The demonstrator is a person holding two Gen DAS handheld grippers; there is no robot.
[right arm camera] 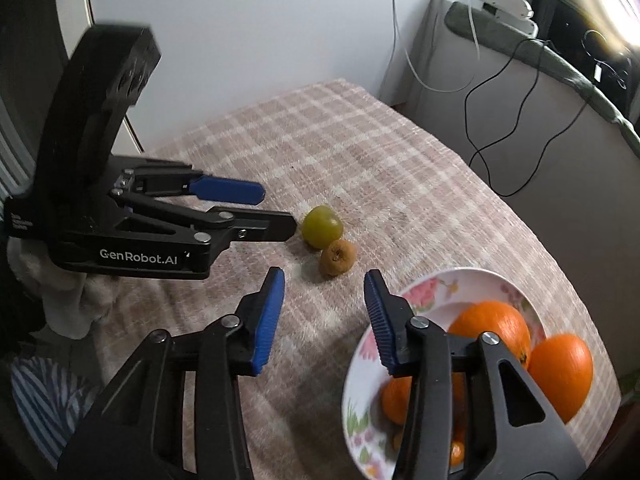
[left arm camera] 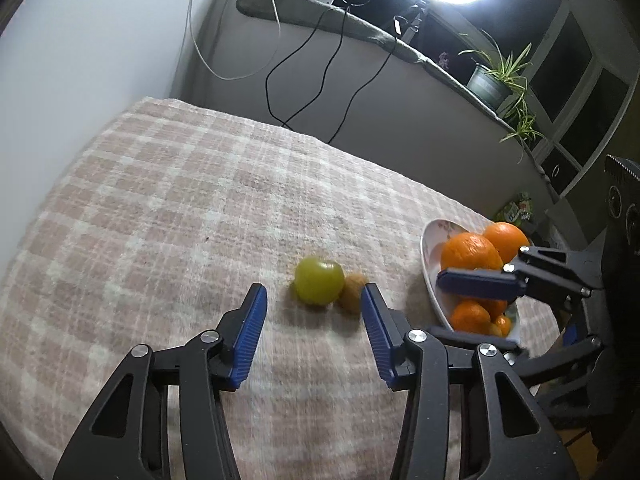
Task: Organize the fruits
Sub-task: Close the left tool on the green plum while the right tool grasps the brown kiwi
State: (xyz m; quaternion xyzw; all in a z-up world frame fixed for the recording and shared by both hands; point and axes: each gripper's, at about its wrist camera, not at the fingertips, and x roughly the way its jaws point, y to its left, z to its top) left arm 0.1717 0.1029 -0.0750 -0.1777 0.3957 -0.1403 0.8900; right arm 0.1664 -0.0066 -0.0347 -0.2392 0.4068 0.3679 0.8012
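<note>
Right wrist view — "GenRobot.AI" on left hand-held gripper [right arm camera: 276,210], both hand-held grippers spread, empty.

On the cloth-covered table [left arm camera: 180,208] an apple [left arm camera: 319,280] lies just ahead of the left gripper [left arm camera: 314,300], touching a kiwi [left arm camera: 353,292] at its right. Right of both grippers sits a plate [right arm camera: 432,284] with oranges [right arm camera: 496,328] in it. The right gripper [right arm camera: 325,280] hangs over the plate's near-left rim, with the kiwi ahead of its tips and the apple just beyond.

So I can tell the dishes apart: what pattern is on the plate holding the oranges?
White plate with pink flowers and green leaves; right wrist view.
</note>
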